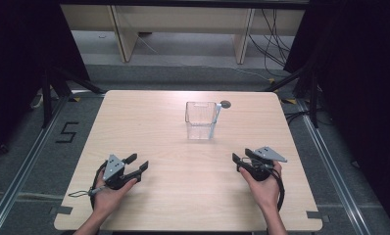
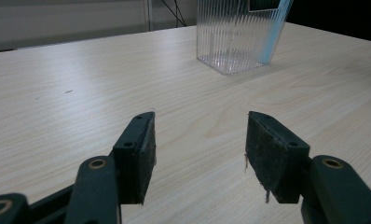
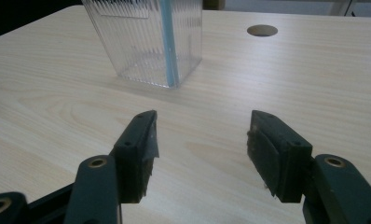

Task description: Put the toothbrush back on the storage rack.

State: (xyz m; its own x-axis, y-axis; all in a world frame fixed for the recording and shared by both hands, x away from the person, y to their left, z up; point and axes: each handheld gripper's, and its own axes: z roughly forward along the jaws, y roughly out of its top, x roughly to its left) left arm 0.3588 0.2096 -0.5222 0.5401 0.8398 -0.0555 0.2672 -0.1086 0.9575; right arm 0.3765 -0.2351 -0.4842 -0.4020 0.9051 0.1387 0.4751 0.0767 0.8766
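On a pale wooden table [image 1: 183, 196], a clear ribbed container [image 1: 201, 120] holding a blue straw [image 1: 214, 121] stands mid-table beyond your left gripper [image 1: 136, 165] and right gripper [image 1: 242, 157], both gaping empty, seemingly poised to begin.

high view: overhead, facing forward | gripper views: low, flanking the clear container [image 1: 201, 120] | all three share it

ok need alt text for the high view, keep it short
A person's two hands rest on a light wooden table, each holding an open black two-jaw gripper: left gripper, right gripper. Farther back stands a clear ribbed plastic container with a pale blue straw leaning in it.
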